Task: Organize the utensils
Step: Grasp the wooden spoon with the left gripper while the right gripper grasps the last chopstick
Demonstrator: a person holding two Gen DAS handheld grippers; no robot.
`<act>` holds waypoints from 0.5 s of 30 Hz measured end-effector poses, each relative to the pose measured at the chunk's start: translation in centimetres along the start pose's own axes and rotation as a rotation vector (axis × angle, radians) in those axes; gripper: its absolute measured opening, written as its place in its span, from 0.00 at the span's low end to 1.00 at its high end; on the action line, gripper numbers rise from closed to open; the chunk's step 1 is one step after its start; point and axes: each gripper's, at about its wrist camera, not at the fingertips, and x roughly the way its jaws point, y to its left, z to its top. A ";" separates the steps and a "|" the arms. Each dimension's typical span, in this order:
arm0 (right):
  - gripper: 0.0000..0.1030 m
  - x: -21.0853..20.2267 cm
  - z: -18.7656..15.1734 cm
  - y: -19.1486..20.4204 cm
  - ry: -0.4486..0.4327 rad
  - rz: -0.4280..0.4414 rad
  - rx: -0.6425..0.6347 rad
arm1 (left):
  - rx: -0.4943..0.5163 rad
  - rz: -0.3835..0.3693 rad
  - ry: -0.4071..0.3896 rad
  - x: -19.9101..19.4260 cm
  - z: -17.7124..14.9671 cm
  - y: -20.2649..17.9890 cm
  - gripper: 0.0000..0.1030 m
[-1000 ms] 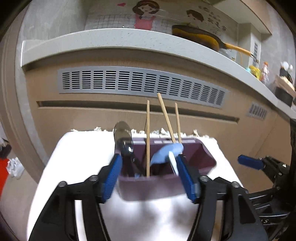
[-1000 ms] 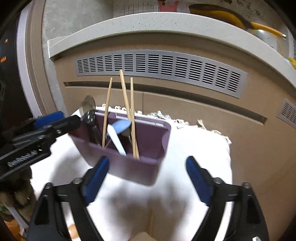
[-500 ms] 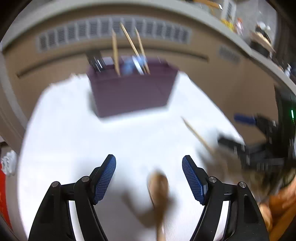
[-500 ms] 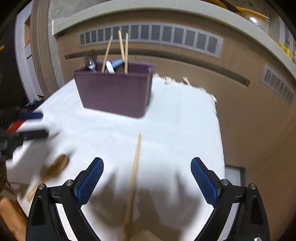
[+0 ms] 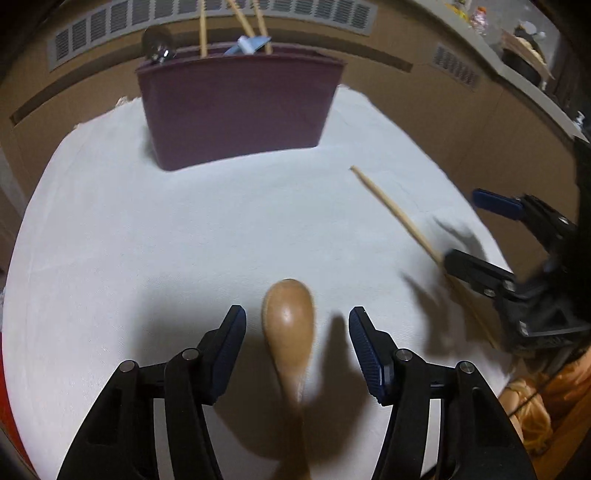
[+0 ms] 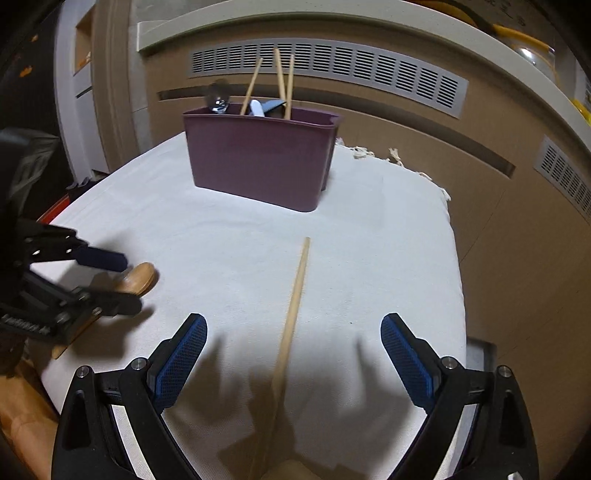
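two wrist views of a bench (image 5: 147,240) covered in a white cloth, in front of brown cabinet fronts with grey vent grilles.

left wrist view: the left gripper (image 5: 297,325) tilts steeply down toward the cloth, its black arms entering from the bottom edge. its blue-padded jaws stand about half open and have just been closing. a wooden spoon (image 5: 290,325) lies on the cloth between them, bowl toward 12 o'clock, handle running to 6 o'clock under the gripper. there is a clear gap on each side, so the pads do not press on it. at 12 o'clock, well apart, a dark purple utensil holder (image 5: 236,110) stands upright. out of it stick three wooden chopsticks (image 5: 202,33), a metal spoon (image 5: 157,44) at its left end and a pale blue utensil (image 5: 249,44). at 3 o'clock the right gripper (image 5: 476,232) comes in from the right edge, and a single chopstick (image 5: 391,210) lies on the cloth, slanting from the middle toward 4 o'clock and passing under that gripper's lower finger.

right wrist view: the right gripper (image 6: 293,339) points down at a slant, jaws spread wide with nothing gripped. the single chopstick (image 6: 293,306) lies between them, tip toward 12 o'clock, touching neither pad. the utensil holder (image 6: 258,158) stands at 12 o'clock near the far edge of the cloth. at 9 o'clock the left gripper (image 6: 122,284) straddles the wooden spoon (image 6: 138,277) near the cloth's left edge.
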 end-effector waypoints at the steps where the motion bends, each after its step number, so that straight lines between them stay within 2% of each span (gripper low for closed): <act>1: 0.91 0.0 -0.1 0.0 0.001 -0.001 0.001 | -0.007 0.002 0.006 0.2 0.1 0.1 0.54; 5: 0.91 0.4 -0.2 -0.8 0.015 -0.009 0.030 | 0.002 0.004 -0.002 0.6 0.1 -0.3 0.49; 7: 0.91 0.7 -0.3 -1.3 0.030 -0.009 0.052 | 0.002 0.041 -0.012 0.8 0.1 -0.4 0.42; 8: 0.91 0.8 -0.4 -1.4 0.034 -0.007 0.056 | -0.001 0.063 -0.017 0.9 0.3 -0.3 0.33; 9: 0.91 0.8 -0.4 -1.4 0.036 -0.005 0.057 | -0.007 0.084 -0.025 0.8 0.3 -0.2 0.30; 15: 0.91 1.4 -0.1 -1.3 0.065 0.030 0.058 | -0.070 0.049 -0.095 -0.9 0.4 1.0 0.30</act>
